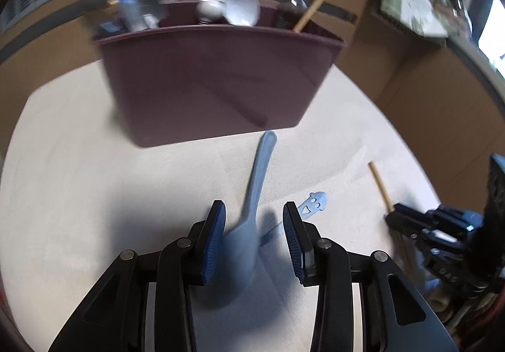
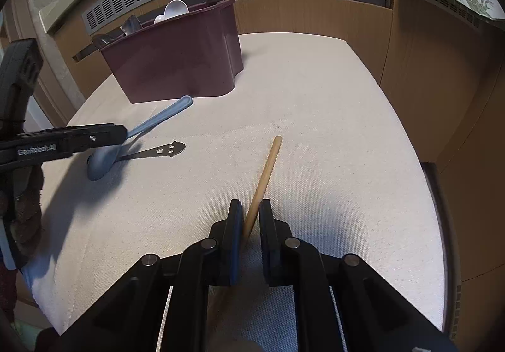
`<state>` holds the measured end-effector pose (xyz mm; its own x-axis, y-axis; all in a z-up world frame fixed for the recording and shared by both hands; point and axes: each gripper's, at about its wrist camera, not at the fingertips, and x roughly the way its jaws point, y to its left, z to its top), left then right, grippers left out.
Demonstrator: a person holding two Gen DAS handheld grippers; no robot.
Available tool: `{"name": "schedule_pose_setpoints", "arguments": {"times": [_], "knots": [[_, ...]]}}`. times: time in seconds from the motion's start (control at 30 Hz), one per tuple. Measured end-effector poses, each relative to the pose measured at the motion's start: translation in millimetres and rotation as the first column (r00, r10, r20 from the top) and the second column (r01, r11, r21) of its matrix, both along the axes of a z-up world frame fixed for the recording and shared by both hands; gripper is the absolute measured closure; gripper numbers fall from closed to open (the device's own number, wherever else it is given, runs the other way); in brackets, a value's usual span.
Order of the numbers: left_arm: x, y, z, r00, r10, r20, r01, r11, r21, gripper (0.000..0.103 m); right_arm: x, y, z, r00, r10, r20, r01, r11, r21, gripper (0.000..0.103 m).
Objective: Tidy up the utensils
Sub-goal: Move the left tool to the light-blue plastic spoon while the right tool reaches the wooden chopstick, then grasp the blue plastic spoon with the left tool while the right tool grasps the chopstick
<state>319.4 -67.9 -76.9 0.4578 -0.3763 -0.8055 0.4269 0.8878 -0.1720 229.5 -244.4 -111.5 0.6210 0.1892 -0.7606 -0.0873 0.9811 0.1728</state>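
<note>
Pale-blue plastic spoon: light, stiff, a bit slick; lying between spread left gripper fingers, handle toward 12 o'clock at maroon caddy; best pinched at neck. Wooden chopstick pinched by right gripper, tip toward 1 o'clock over cloth-covered bench; thin, light, liable to pivot

Left tool hangs low near the bench's left edge, jaws spread wide. Right tool sits near the front edge, jaws nearly closed, pinching.
</note>
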Motion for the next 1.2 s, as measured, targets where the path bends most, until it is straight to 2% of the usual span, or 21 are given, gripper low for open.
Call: {"name": "schedule_pose_setpoints", "arguments": {"times": [0.1, 0.23, 0.3, 0.4, 0.5, 0.67, 0.7, 0.8, 0.87, 0.97, 1.03, 1.17, 1.2], "knots": [[8.5, -7.1, -2.9, 1.0, 0.001, 0.006, -0.001, 0.998, 0.057, 0.081, 1.3, 2.2, -1.7, 1.0, 0.005, 0.004, -0.005, 1.0, 0.001, 0.09], [10.7, -5.7, -5.7, 1.0, 0.008, -0.011, -0.008, 0.997, 0.08, 0.083, -0.5, 8.1, -1.3, 0.999, 0.031, 0.011, -0.03, 0.999, -0.016, 0.082], [2.2, -2.8, -6.3, 1.0, 0.015, -0.001, -0.014, 0.994, 0.108, 0.084, -0.9, 11.2, -1.1, 0.999, 0.042, 0.014, -0.041, 0.999, -0.03, 0.079], [-12.1, 7.1, -7.2, 1.0, 0.03, -0.002, -0.03, 0.993, 0.11, 0.084, -1.0, 13.9, -1.0, 0.998, 0.061, 0.015, -0.061, 0.998, -0.035, 0.073], [-29.9, 22.3, -8.0, 0.998, 0.054, -0.026, -0.052, 0.994, 0.092, 0.084, -1.0, 17.8, -0.6, 0.995, 0.095, 0.012, -0.095, 0.995, -0.04, 0.063], [-51.6, 32.3, -9.3, 0.996, 0.062, -0.063, -0.057, 0.995, 0.077, 0.083, -1.3, 29.1, -0.8, 0.985, 0.168, -0.027, -0.169, 0.984, -0.051, 0.039], [-53.0, 32.9, -8.8, 0.996, 0.065, -0.067, -0.06, 0.995, 0.074, 0.082, -0.1, 30.8, -0.4, 0.983, 0.18, -0.037, -0.182, 0.982, -0.052, 0.039], [-49.1, 35.8, -9.4, 0.994, 0.075, -0.084, -0.071, 0.996, 0.047, 0.082, 1.1, 32.3, -0.1, 0.983, 0.18, -0.04, -0.182, 0.981, -0.069, 0.044], [-44.3, 36.5, -9.6, 0.993, 0.077, -0.095, -0.075, 0.997, 0.032, 0.082, 2.7, 27.3, 0.6, 0.989, 0.143, -0.031, -0.145, 0.987, -0.075, 0.063], [-36.9, 33.2, -9.5, 0.993, 0.074, -0.096, -0.072, 0.997, 0.03, 0.082, 9.0, 16.2, 1.5, 0.996, 0.082, -0.028, -0.084, 0.994, -0.073, 0.085], [-35.5, 30.9, -9.2, 0.993, 0.072, -0.094, -0.069, 0.997, 0.035, 0.082, 13.6, 9.7, 1.2, 0.998, 0.054, -0.033, -0.056, 0.997, -0.06, 0.091], [-33.5, 27.6, -8.4, 0.993, 0.061, -0.098, -0.057, 0.998, 0.036, 0.079, 17.8, 11.0, 1.8, 0.999, 0.041, -0.021, -0.043, 0.995, -0.088, 0.095], [-33.9, 27.9, -8.1, 0.994, 0.052, -0.099, -0.049, 0.998, 0.03, 0.075, 18.5, 12.1, 1.6, 0.999, 0.039, -0.016, -0.04, 0.995, -0.096, 0.095]]}}
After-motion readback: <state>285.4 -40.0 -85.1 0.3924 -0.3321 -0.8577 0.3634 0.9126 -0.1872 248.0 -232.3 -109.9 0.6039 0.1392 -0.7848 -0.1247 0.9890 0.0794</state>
